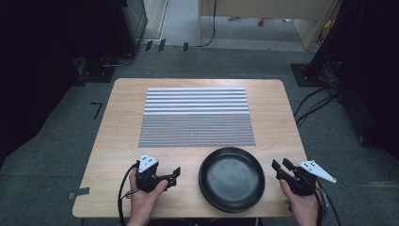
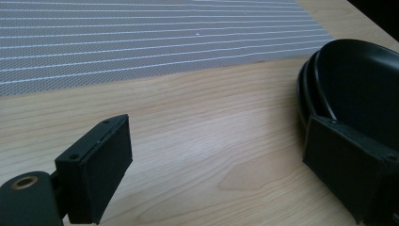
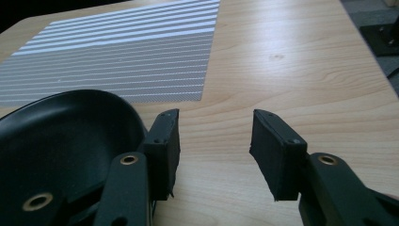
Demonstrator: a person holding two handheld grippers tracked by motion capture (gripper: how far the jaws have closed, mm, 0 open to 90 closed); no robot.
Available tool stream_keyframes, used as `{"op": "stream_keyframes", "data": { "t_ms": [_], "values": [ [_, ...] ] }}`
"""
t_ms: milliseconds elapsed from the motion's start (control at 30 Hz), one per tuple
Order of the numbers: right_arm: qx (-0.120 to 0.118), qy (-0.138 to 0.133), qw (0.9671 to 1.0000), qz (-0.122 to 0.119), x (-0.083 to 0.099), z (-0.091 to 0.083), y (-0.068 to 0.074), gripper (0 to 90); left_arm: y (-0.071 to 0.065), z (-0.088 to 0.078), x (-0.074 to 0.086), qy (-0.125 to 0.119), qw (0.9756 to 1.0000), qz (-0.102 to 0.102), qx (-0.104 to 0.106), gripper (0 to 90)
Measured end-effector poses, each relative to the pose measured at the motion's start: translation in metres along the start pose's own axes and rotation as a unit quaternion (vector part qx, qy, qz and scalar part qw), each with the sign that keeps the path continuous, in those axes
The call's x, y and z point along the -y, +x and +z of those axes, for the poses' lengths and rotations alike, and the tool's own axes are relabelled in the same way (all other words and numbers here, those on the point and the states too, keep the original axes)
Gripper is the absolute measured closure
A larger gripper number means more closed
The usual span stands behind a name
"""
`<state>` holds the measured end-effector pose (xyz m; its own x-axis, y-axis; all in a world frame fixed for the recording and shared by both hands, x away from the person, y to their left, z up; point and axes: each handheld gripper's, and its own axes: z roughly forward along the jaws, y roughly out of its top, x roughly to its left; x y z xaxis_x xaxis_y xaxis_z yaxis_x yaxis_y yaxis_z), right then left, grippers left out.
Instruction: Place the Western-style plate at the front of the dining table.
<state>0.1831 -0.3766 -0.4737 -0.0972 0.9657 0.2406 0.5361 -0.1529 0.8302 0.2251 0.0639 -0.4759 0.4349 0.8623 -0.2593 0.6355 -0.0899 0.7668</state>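
Resting near the table's [image 1: 117, 122] 6 o'clock edge, the black plates [image 1: 232, 179] form a stack of two, just short of the striped mat [image 1: 196, 117]. At the stack's 9 o'clock, the left gripper [image 1: 177, 172] points toward it, jaws wide apart with bare wood between; in the left gripper view one jaw stands just before the rim. At 3 o'clock, the right gripper [image 1: 281, 165] stands beside the rim, jaws partly parted, nothing between them.
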Motion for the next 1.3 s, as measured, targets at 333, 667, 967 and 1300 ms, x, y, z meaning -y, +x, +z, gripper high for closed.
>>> {"op": "stream_keyframes", "data": {
  "t_ms": [333,667,967,1300],
  "values": [
    [-0.027,0.007,0.9992,0.029,0.002,0.0,0.001,61.0,-0.029,0.015,-0.011,0.005,0.9992,0.021,0.035,8.9],
    [-0.074,0.02,0.9958,0.05,0.005,0.002,0.006,68.7,-0.047,0.03,-0.012,0.023,0.9957,0.008,0.09,14.9],
    [-0.104,0.064,0.9889,0.084,0.007,0.006,0.006,79.2,-0.051,0.036,-0.005,0.044,0.9914,0.0,0.123,33.3],
    [-0.119,0.091,0.9829,0.107,0.01,0.011,0.004,83.7,-0.053,0.041,0.005,0.071,0.9886,0.002,0.133,51.8]
  ]
}}
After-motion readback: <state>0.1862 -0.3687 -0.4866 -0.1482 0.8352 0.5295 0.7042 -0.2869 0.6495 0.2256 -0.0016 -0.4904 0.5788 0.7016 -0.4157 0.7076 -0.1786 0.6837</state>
